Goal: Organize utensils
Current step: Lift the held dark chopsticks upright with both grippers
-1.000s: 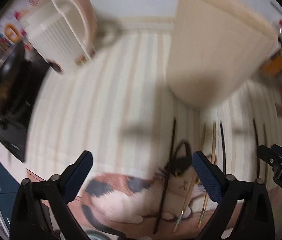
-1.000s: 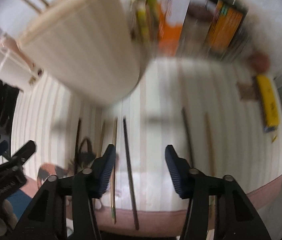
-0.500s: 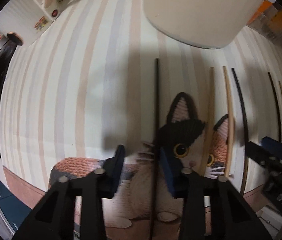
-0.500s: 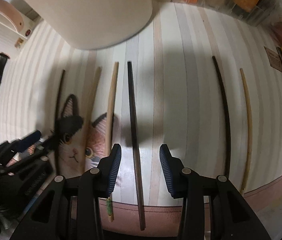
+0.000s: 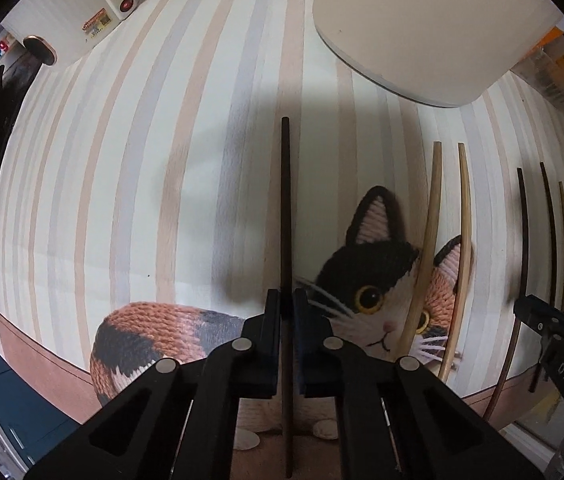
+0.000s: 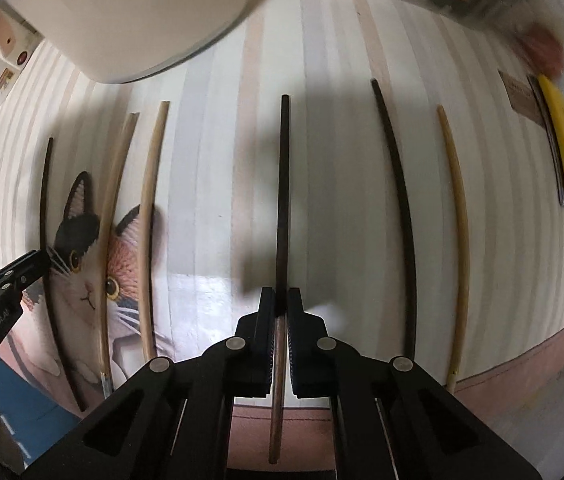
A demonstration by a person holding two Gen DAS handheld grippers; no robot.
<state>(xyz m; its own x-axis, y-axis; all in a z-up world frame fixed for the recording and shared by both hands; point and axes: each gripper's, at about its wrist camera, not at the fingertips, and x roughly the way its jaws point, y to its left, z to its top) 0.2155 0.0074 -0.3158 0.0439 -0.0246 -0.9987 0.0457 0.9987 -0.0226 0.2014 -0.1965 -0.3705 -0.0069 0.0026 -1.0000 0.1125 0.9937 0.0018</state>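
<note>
Left gripper (image 5: 287, 307): pinched shut on a dark chopstick (image 5: 285, 200) lying on the striped mat (image 5: 122, 180).
Right gripper (image 6: 281, 305): pinched shut on another dark chopstick (image 6: 283, 184).
Holder (image 5: 422, 28): stood at the mat's far side.

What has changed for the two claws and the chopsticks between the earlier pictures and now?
Both claws came down toward the striped mat and shut. The left claw now pinches a dark chopstick; the right claw pinches another dark chopstick. A second ago both were open and higher. The other chopsticks and the cream holder kept their places.
</note>
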